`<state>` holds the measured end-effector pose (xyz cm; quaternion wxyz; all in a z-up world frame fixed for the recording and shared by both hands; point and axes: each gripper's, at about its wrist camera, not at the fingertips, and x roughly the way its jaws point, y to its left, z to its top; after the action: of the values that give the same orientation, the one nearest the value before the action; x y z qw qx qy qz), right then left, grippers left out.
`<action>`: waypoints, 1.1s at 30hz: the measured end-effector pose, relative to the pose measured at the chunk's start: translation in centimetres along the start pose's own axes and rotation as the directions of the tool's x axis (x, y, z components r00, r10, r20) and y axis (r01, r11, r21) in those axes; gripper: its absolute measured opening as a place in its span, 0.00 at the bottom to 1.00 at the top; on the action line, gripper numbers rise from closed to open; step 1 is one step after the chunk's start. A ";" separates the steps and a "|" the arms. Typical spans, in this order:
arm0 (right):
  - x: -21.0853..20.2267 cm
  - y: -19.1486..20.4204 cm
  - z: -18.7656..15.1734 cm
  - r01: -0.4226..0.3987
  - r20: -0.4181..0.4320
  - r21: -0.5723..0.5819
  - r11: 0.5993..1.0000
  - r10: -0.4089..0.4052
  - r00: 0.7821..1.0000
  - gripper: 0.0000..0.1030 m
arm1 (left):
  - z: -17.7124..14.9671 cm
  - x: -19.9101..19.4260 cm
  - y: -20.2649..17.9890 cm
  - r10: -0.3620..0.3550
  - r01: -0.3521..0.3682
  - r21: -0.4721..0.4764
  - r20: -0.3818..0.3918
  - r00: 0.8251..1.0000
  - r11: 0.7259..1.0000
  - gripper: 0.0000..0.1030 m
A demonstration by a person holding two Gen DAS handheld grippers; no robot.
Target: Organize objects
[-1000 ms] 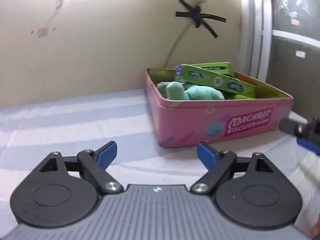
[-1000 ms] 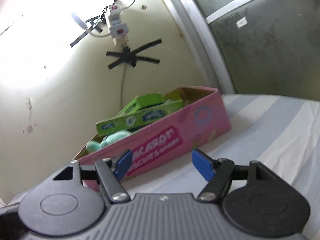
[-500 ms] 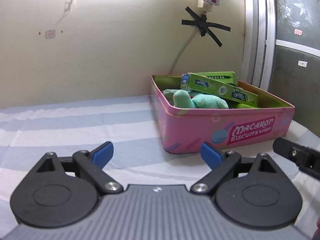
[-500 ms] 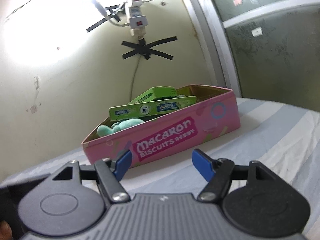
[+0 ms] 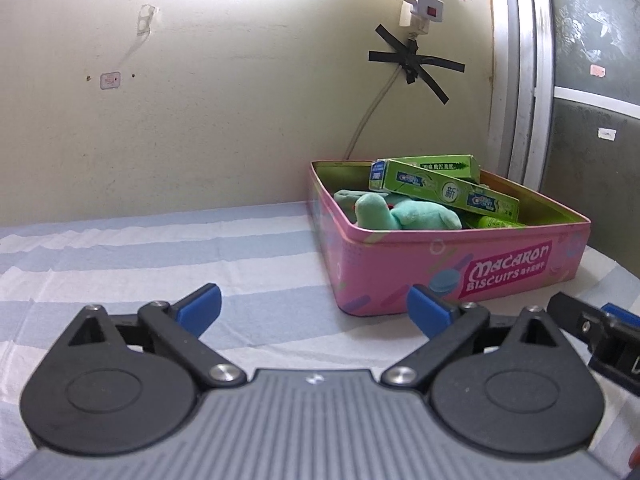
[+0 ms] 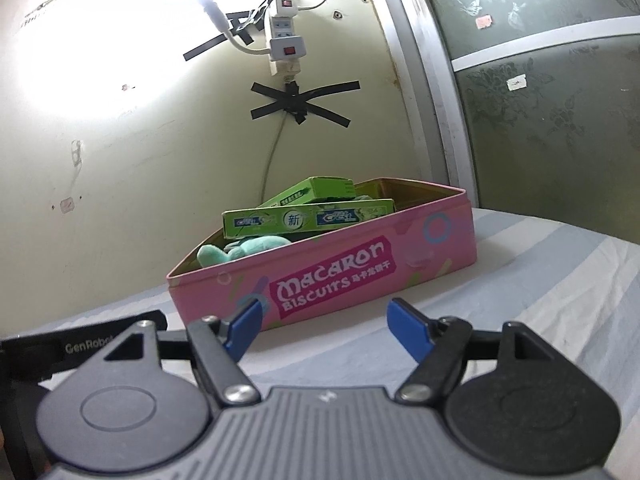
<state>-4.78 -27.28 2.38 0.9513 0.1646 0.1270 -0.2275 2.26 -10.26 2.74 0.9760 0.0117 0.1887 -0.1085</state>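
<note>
A pink "Macaron Biscuits" tin (image 5: 500,268) (image 6: 332,276) stands open on the striped cloth against the wall. Inside lie two green toothpaste boxes (image 5: 444,190) (image 6: 308,218), stacked crosswise, and a mint-green plush toy (image 5: 400,216) (image 6: 240,250). My left gripper (image 5: 314,306) is open and empty, low over the cloth, left of and in front of the tin. My right gripper (image 6: 324,322) is open and empty, close in front of the tin's long side. It also shows at the right edge of the left wrist view (image 5: 600,336).
A blue-and-white striped cloth (image 5: 160,248) covers the surface. A cream wall (image 5: 200,100) stands behind, with a taped cable and power strip (image 6: 286,46). A window frame with dark patterned glass (image 6: 560,100) is on the right.
Both grippers have drawn back and levelled out; the tin looks a little farther away and more of the wall shows. Both stay open and empty.
</note>
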 end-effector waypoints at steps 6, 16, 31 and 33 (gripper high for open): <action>0.3 -0.5 0.0 -0.005 -0.023 0.027 1.000 0.005 1.000 0.70 | 0.2 0.1 0.4 0.000 -0.001 -0.017 -0.020 1.000 1.000 0.99; 0.6 -0.7 0.1 -0.032 -0.048 0.040 0.999 0.034 0.998 0.71 | 0.3 0.1 0.6 0.009 -0.009 -0.002 -0.044 0.999 1.000 1.00; 0.6 -1.1 0.0 -0.050 -0.048 0.065 0.997 0.053 0.997 0.81 | 0.2 0.6 0.0 0.029 -0.025 0.041 -0.094 0.995 0.999 1.00; 0.6 -1.0 0.0 -0.053 -0.049 0.064 0.997 0.056 0.997 0.82 | 0.2 0.6 0.0 0.025 -0.021 0.039 -0.101 0.995 0.999 1.00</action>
<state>-4.74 -28.38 1.93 0.9481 0.2033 0.1395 -0.2009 2.91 -10.39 2.68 0.9659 0.0378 0.2358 -0.0999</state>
